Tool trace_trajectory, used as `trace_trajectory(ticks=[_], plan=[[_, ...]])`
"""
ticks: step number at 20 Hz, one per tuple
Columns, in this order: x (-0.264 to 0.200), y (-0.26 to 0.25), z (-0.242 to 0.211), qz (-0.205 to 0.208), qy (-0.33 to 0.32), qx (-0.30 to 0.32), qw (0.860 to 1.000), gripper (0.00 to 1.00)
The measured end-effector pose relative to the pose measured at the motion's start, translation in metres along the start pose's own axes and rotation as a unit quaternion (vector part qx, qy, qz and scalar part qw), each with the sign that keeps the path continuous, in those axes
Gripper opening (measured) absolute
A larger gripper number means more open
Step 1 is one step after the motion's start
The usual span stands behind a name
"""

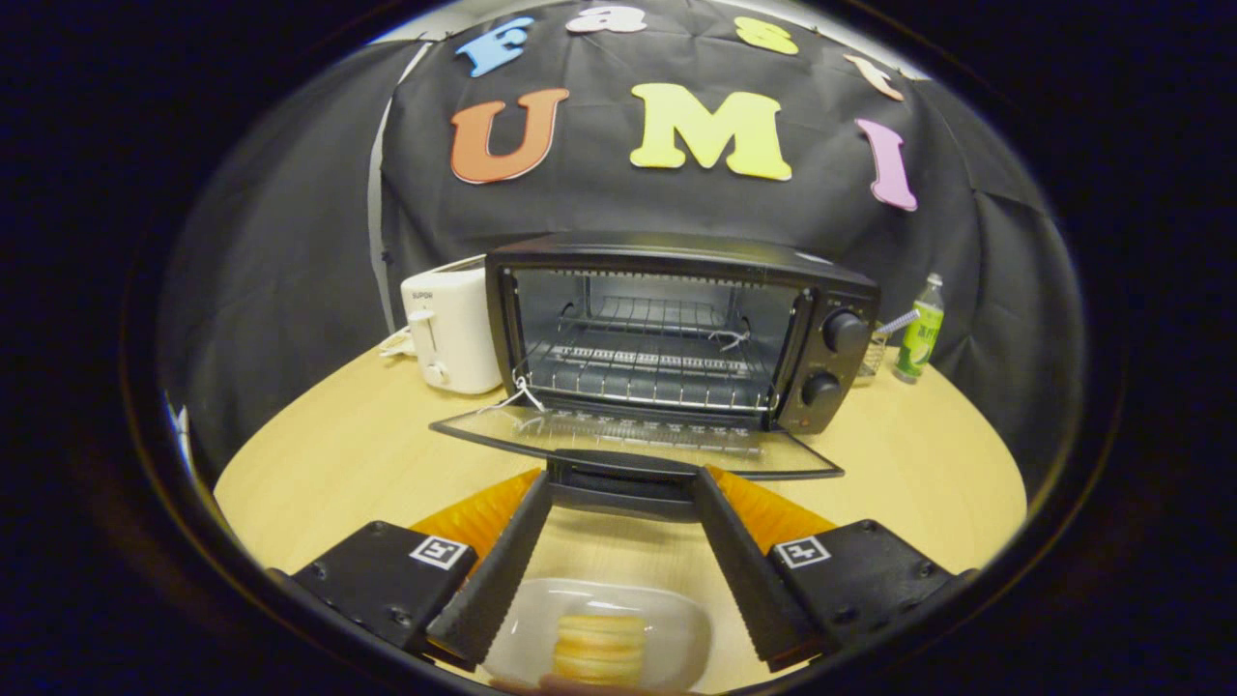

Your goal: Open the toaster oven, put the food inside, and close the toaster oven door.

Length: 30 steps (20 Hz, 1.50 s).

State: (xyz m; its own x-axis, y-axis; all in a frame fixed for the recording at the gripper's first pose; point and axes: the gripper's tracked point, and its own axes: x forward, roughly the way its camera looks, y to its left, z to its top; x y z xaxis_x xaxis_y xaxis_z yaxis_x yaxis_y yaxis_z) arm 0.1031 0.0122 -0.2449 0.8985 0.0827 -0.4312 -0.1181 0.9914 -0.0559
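The gripper (620, 483) hung wide open and empty, food (599, 648) between its fingers, toaster oven door (638, 440) dropped open just ahead for loading.

Black oven (676, 329) with silvery wire rack (652, 372) and clear glass door (633, 440). White toaster (449, 329). Green bottle (918, 340). Pale wood-grain tabletop (348, 464). White dish (676, 633) holding golden-yellow food (599, 650).

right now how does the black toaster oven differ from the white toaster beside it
The toaster oven is black, larger, its glass door dropped open showing wire racks; the white toaster is smaller, closed-bodied, with a side lever. Both stand on the wooden table, beyond the open gripper.
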Motion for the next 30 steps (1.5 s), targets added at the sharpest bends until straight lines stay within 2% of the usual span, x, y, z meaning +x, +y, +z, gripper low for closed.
trace_trajectory(ticks=[3,5,7,13,16,21,23,25,28,30], plan=[[0.012,-0.004,-0.034,0.000,0.068,0.038,0.997,0.95],[0.016,-0.005,-0.025,-0.001,0.055,0.043,0.998,0.95],[0.009,-0.015,-0.027,-0.021,0.066,0.028,0.997,0.93],[-0.025,-0.014,-0.027,-0.012,0.067,0.044,0.997,0.93],[-0.056,0.000,-0.048,0.014,0.069,0.062,0.996,0.93],[-0.091,0.005,-0.077,0.018,0.038,0.058,0.997,0.93],[-0.090,0.012,-0.087,0.024,0.034,0.037,0.998,0.93],[-0.082,0.007,-0.104,0.003,0.053,0.011,0.999,0.93],[-0.074,0.011,-0.128,0.007,0.093,0.022,0.995,0.93],[-0.071,0.009,-0.119,0.004,0.077,0.021,0.997,0.93]])
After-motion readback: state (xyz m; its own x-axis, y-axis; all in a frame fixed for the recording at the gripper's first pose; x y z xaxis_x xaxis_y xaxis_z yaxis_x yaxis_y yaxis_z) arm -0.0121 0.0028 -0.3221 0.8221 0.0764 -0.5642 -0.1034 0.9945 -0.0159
